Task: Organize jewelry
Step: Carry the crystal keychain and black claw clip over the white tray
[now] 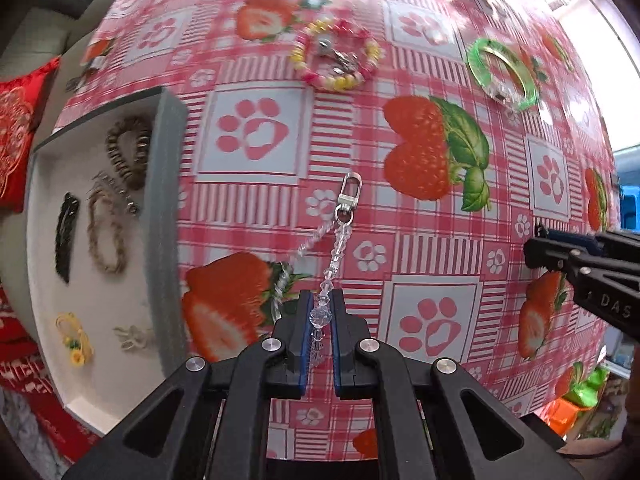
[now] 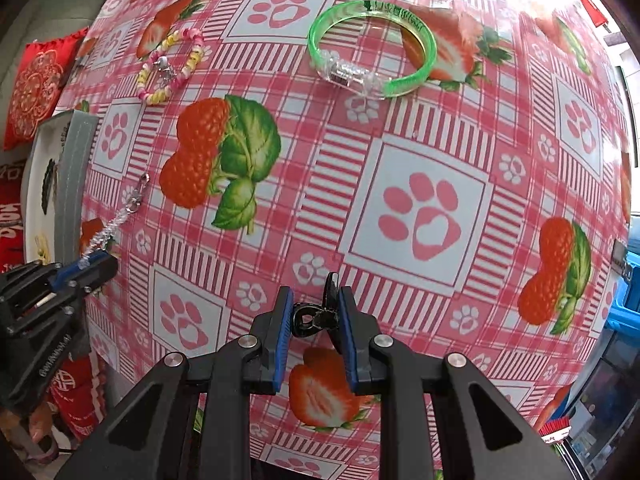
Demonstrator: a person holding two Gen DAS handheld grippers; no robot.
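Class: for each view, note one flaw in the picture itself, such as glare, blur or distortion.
Left wrist view: fisheye bulges the tablecloth into a dome; the beaded bracelet is motion-blurred. Right wrist view: white glare washes out the top right, beyond the green bangle.

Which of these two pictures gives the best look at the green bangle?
The right wrist view: the green bangle lies large and sharp, whole ring and clear clasp visible. The left wrist view shows the same green bangle smaller, near the far edge, slightly blurred.

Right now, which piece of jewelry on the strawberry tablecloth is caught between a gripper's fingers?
The clear crystal bead chain with the silver clasp: the left gripper pinches its beaded end. The pink-and-yellow beaded bracelet and translucent green bangle lie untouched farther away.
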